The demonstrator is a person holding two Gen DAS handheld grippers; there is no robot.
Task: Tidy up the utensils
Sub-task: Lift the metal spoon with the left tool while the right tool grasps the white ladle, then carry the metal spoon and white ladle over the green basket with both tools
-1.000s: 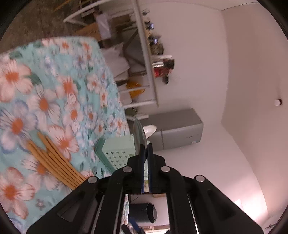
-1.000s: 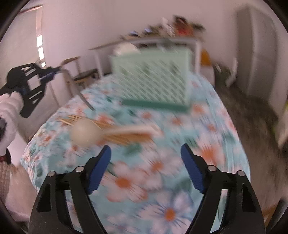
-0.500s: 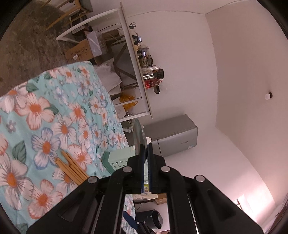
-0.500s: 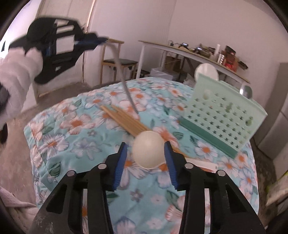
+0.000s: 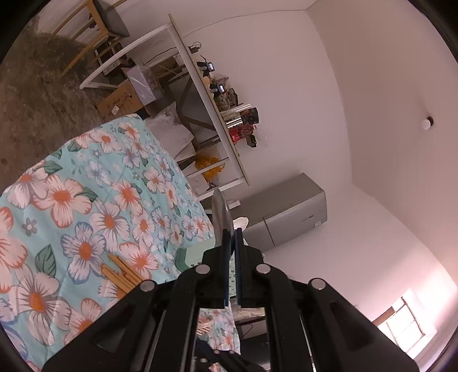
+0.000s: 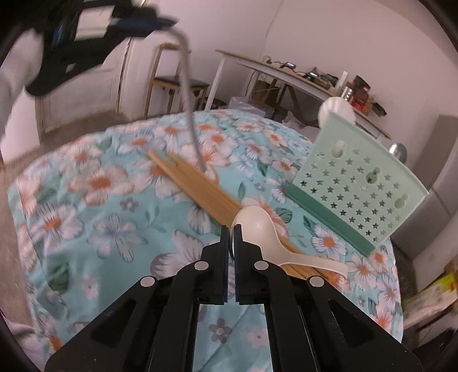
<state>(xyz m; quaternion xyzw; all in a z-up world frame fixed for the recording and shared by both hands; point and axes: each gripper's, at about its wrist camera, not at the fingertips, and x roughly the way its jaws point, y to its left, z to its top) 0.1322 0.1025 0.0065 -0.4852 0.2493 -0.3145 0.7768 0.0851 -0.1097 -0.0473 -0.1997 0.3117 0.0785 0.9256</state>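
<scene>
A white plastic spoon [image 6: 257,226] lies across a bundle of wooden chopsticks [image 6: 194,183] on the floral-clothed table [image 6: 114,229]. My right gripper [image 6: 231,227] is shut on the left rim of its bowl. Up at the left, above the table, my left gripper [image 6: 160,21] is shut on a metal spoon [image 6: 187,85] that hangs down toward the chopsticks. In the left wrist view that metal spoon [image 5: 221,211] shows edge-on past the shut left gripper [image 5: 232,231]. The chopsticks [image 5: 123,271] lie below it. A mint green holder with star holes [image 6: 357,183] stands at the right.
The holder has a white spoon [image 6: 336,108] and a metal spoon [image 6: 398,151] standing in it. Behind the table are a wooden chair [image 6: 171,83], a long cluttered white desk [image 6: 286,74] and a grey cabinet [image 5: 286,211]. A person's pale sleeve [image 6: 14,71] is at the left.
My right gripper came down over the white spoon and closed from wide open onto its bowl rim. My left gripper rolled and drifted a little with the metal spoon still in it.
</scene>
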